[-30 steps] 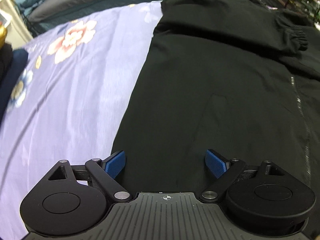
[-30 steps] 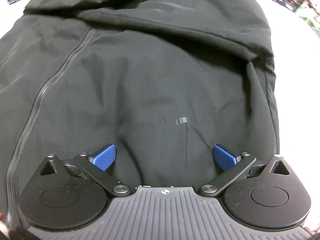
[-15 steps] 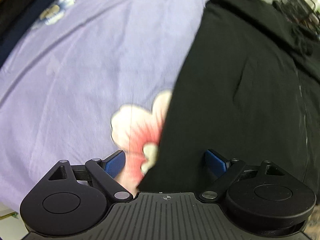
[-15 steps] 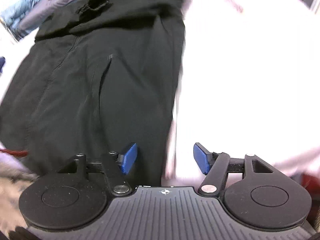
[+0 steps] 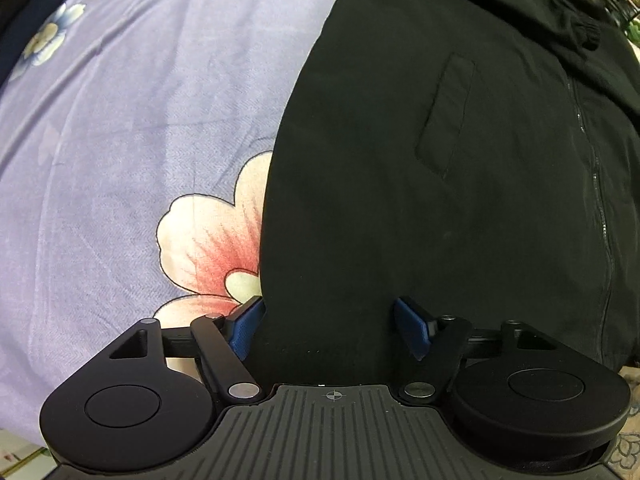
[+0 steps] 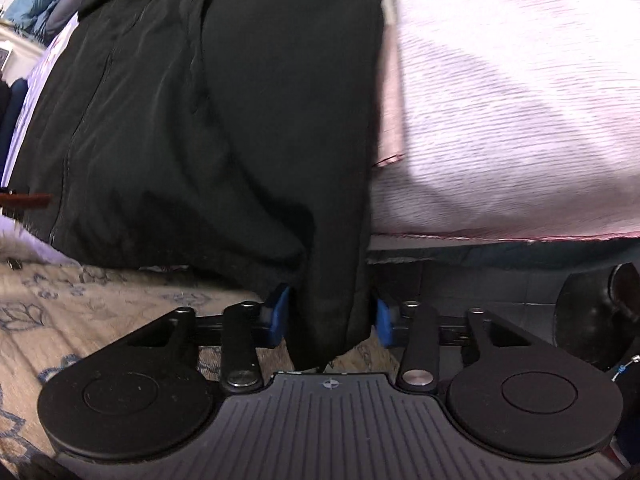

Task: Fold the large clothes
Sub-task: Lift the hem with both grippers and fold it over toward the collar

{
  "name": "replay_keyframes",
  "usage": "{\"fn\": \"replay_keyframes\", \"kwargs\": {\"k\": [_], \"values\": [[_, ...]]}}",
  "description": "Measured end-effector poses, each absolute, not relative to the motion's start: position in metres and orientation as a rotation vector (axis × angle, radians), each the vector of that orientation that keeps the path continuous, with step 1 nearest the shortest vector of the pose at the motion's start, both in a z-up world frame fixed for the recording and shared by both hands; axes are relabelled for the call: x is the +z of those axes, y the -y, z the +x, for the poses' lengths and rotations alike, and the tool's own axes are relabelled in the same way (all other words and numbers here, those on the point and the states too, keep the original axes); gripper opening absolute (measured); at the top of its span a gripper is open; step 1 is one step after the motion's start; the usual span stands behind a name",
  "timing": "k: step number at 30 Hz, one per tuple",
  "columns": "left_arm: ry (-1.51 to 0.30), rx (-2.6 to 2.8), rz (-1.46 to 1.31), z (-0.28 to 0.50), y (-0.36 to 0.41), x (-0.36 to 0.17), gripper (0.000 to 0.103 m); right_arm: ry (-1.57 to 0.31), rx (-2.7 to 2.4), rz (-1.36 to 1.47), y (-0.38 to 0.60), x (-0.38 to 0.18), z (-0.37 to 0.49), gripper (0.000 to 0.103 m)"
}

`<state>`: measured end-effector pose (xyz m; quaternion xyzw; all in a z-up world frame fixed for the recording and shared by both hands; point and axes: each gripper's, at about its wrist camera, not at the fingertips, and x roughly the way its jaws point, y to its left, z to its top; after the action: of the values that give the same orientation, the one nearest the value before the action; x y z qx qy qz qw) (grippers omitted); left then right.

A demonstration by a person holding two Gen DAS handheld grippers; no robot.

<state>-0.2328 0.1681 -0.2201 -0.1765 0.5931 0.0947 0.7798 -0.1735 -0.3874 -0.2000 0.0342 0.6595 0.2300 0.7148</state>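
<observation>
A large black jacket (image 5: 420, 160) lies spread on a bed, zipper (image 5: 596, 184) running up its right part, a pocket flap in the middle. My left gripper (image 5: 328, 324) is open, its blue pads straddling the jacket's bottom left corner at the hem. In the right wrist view the jacket (image 6: 240, 100) hangs over the bed's front edge. My right gripper (image 6: 330, 318) has its pads around the bottom right corner of the hem, jaws narrowed with the cloth between them; whether they clamp it I cannot tell.
A lilac sheet with pink flowers (image 5: 120, 120) covers the bed left of the jacket. A pale pink cover (image 6: 520, 100) lies right of it. Dark folded clothes (image 5: 24, 20) sit at far left. A patterned beige floor (image 6: 60, 312) shows below the bed edge.
Both grippers pulled back from over the jacket's body to its bottom hem corners. The right jaws narrowed around the hem corner; the left jaws closed a little.
</observation>
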Motion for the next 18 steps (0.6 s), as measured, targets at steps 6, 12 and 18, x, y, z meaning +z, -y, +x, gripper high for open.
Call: {"fn": "replay_keyframes", "kwargs": {"k": [6, 12, 18], "values": [[-1.294, 0.190, -0.417, -0.231, -0.178, -0.211, 0.063, -1.508, 0.546, 0.099, 0.388, -0.191, -0.170, 0.015], [-1.231, 0.183, -0.527, -0.224, -0.194, -0.194, 0.044, -1.504, 0.669, 0.200, 0.394, -0.141, -0.155, 0.009], [-1.047, 0.165, -0.549, -0.174, -0.213, -0.158, 0.042, -1.377, 0.689, 0.393, 0.400, -0.092, -0.097, 0.008]]}}
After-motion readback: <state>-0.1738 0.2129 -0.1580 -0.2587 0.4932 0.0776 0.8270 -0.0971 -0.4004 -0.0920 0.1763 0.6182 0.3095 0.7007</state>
